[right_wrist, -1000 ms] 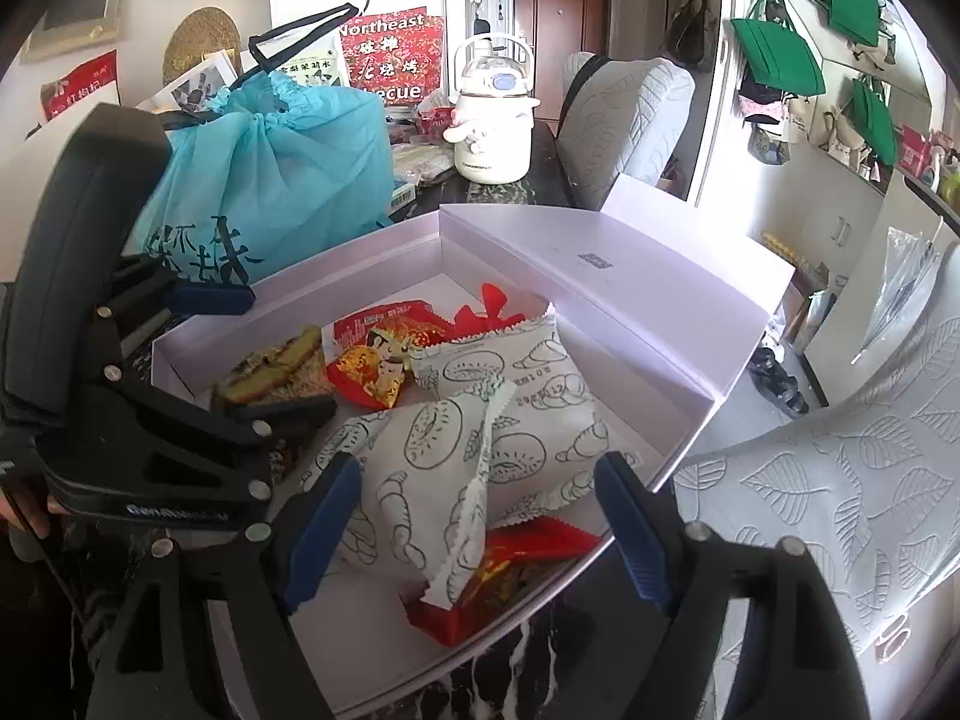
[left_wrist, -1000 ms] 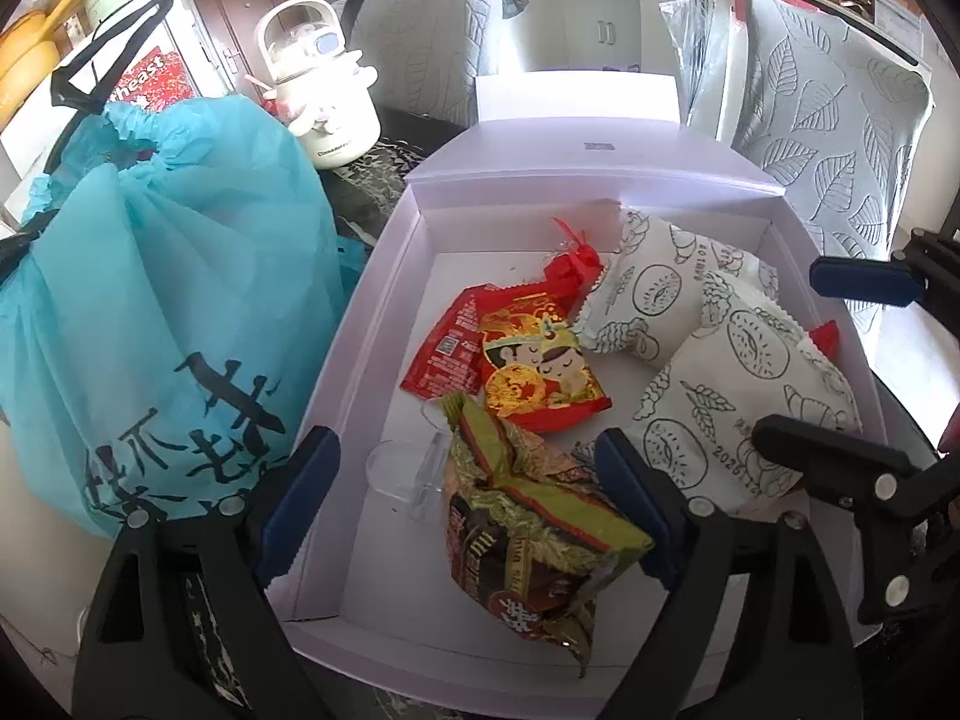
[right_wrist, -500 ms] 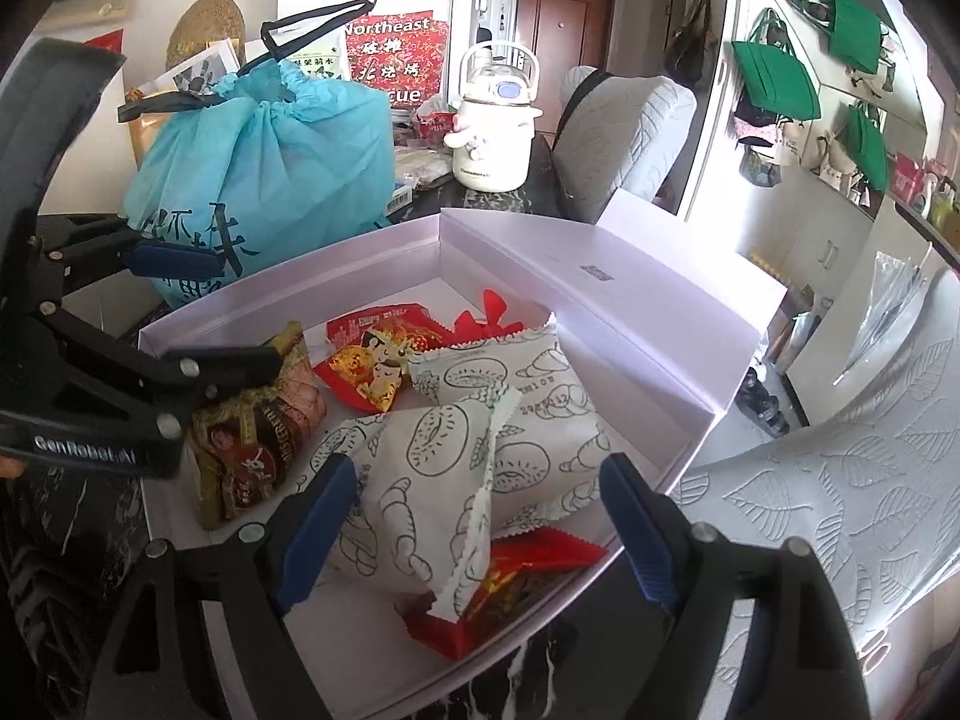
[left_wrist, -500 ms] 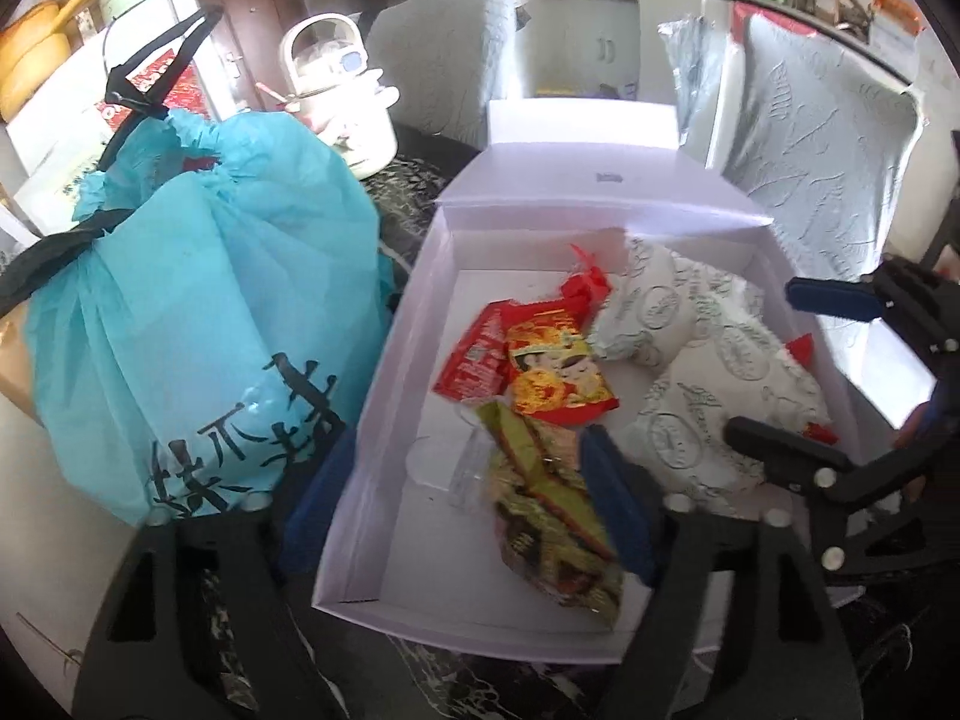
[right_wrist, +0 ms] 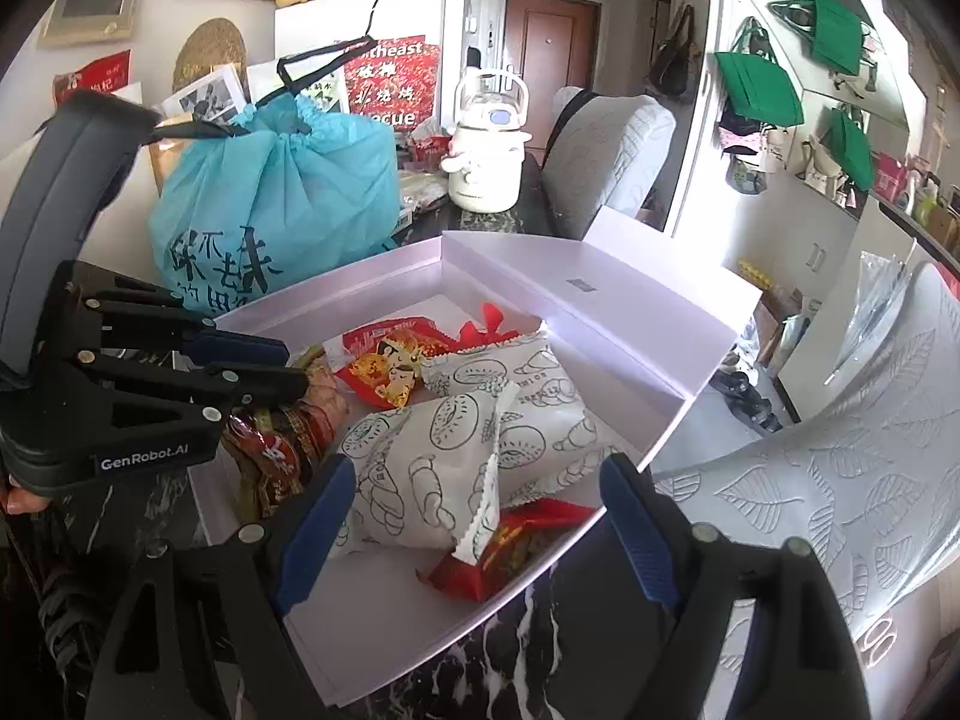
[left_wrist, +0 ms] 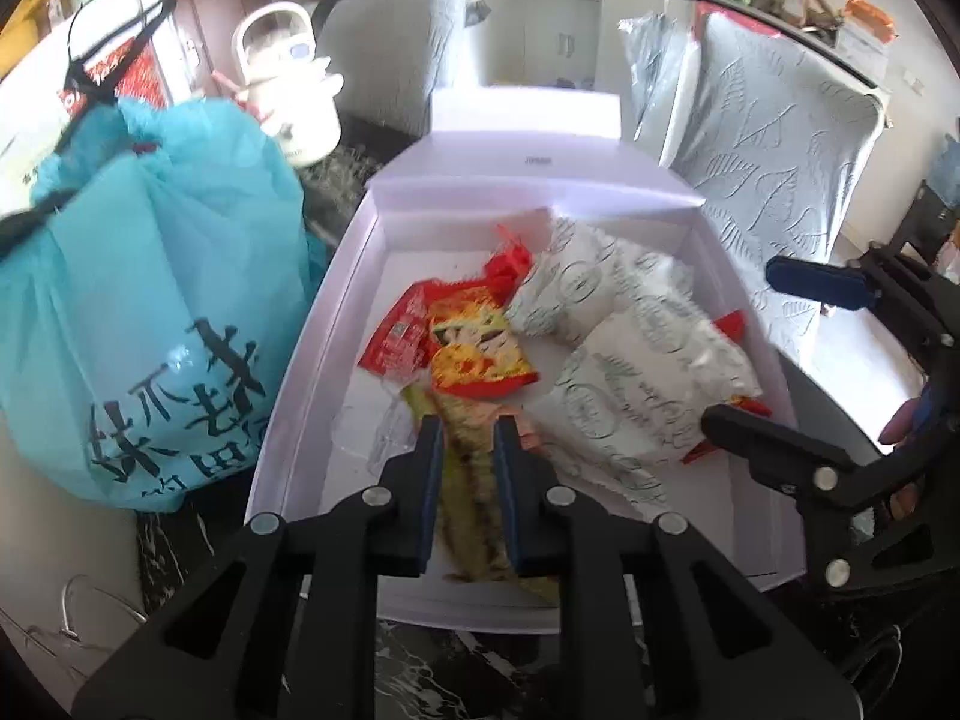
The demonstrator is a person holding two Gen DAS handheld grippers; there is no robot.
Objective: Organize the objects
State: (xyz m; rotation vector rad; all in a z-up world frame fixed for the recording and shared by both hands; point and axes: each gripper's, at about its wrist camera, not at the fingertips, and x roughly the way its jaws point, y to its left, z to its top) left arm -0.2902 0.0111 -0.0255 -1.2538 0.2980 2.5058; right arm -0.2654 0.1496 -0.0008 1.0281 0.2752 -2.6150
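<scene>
Left gripper (left_wrist: 468, 456) clamped on green snack packet (left_wrist: 465, 450) at near left end of white box (left_wrist: 312, 360). Right gripper (right_wrist: 474, 516) jaws apart, holding nothing, above white pastry bags (right_wrist: 456, 438) at box's right edge. Red packets (left_wrist: 456, 348) mid-box. Blue bag (left_wrist: 150, 300) beside box's left wall.

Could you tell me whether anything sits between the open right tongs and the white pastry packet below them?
Nothing visible does: the right tongs hang open straight over the white pastry packet, with only air between them.
</scene>
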